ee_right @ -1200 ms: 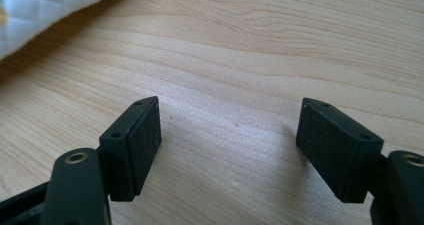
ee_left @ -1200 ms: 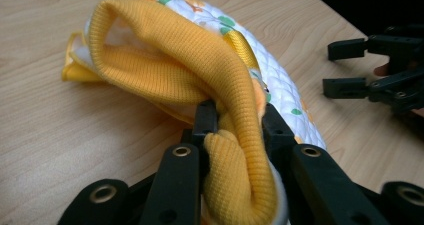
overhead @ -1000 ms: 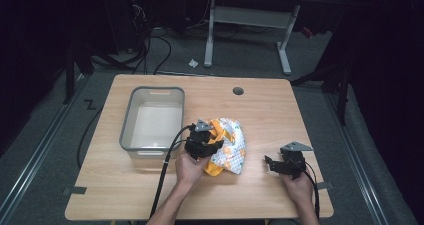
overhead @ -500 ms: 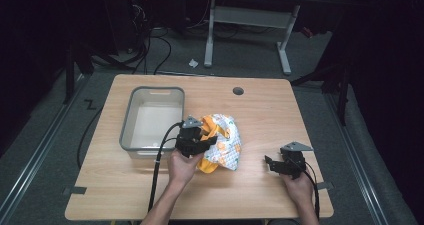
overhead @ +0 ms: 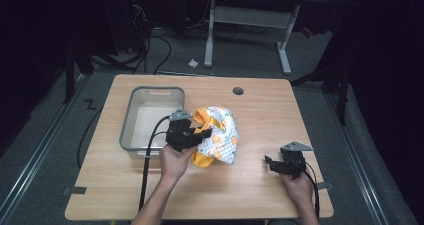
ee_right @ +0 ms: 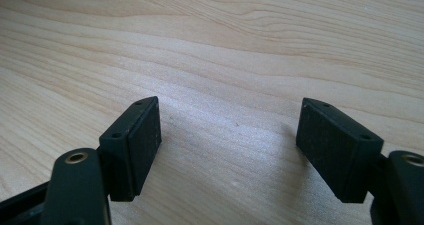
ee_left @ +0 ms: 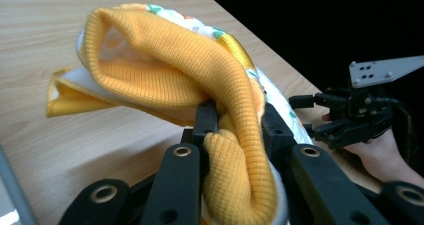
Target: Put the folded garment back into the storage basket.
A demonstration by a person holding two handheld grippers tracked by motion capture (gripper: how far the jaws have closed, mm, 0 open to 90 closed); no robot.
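Note:
A small garment (overhead: 220, 135) lies bunched at the table's middle, white with orange and green print and an orange knit cuff (ee_left: 195, 80). My left gripper (overhead: 200, 134) is shut on that cuff, and the knit fabric bulges between its jaws (ee_left: 235, 120). The garment hangs from the jaws, partly lifted, just right of a clear plastic bin (overhead: 131, 119). My right gripper (overhead: 272, 164) rests low over the bare wood at the front right, jaws wide open with nothing between them (ee_right: 230, 135). It also appears far off in the left gripper view (ee_left: 310, 117).
The wooden table (overhead: 260, 195) has a round cable hole (overhead: 238, 91) near its far edge. The bin looks empty. Cables trail from both grippers toward the front edge. A desk frame and floor cables stand beyond the table.
My left gripper has moved left toward the bin, dragging the garment with it by the orange cuff. The right gripper has stayed put and open.

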